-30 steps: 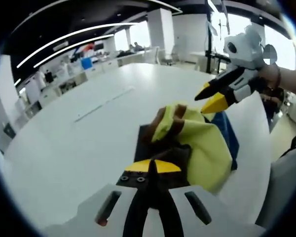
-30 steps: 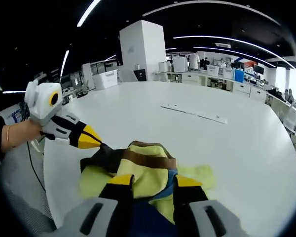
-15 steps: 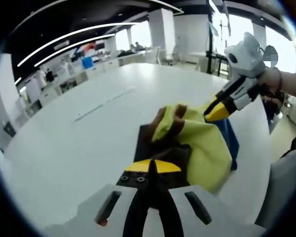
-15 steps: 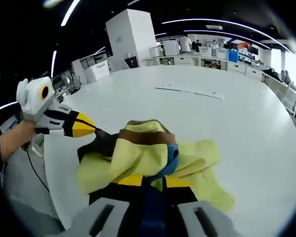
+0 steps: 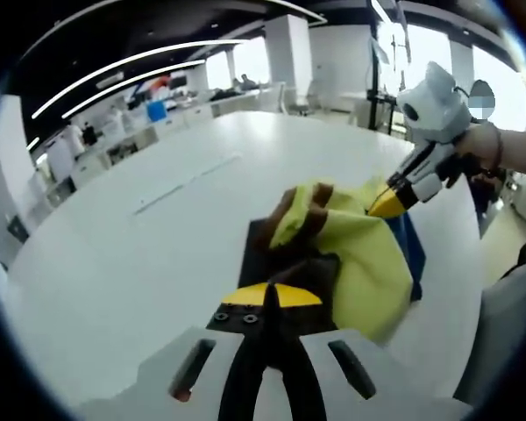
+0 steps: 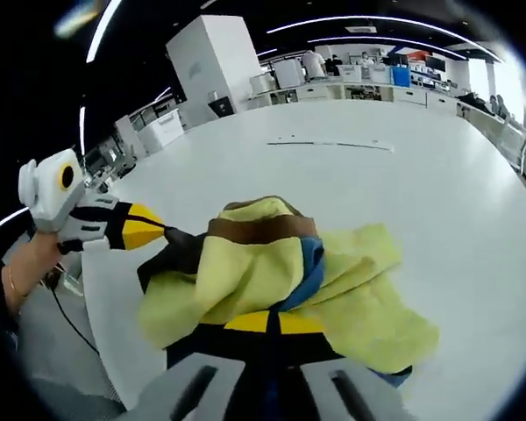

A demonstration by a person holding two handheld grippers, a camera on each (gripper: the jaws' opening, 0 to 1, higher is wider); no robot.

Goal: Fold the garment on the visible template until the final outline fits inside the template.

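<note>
Yellow garment (image 6: 272,281), bunched on white table (image 6: 438,193): your left gripper (image 5: 269,296) stayed clamped on its brown edge; your right gripper (image 6: 276,323) closed on the yellow fabric. Folding could start.

Both views close over the garment (image 5: 351,254) (image 6: 280,281), facing from opposite sides, sharing the white table (image 5: 158,237) (image 6: 403,184)

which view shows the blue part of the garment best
The right gripper view: the blue strip runs uncovered between the yellow folds. The left gripper view catches just a blue edge behind the yellow cloth, below the right gripper.
</note>
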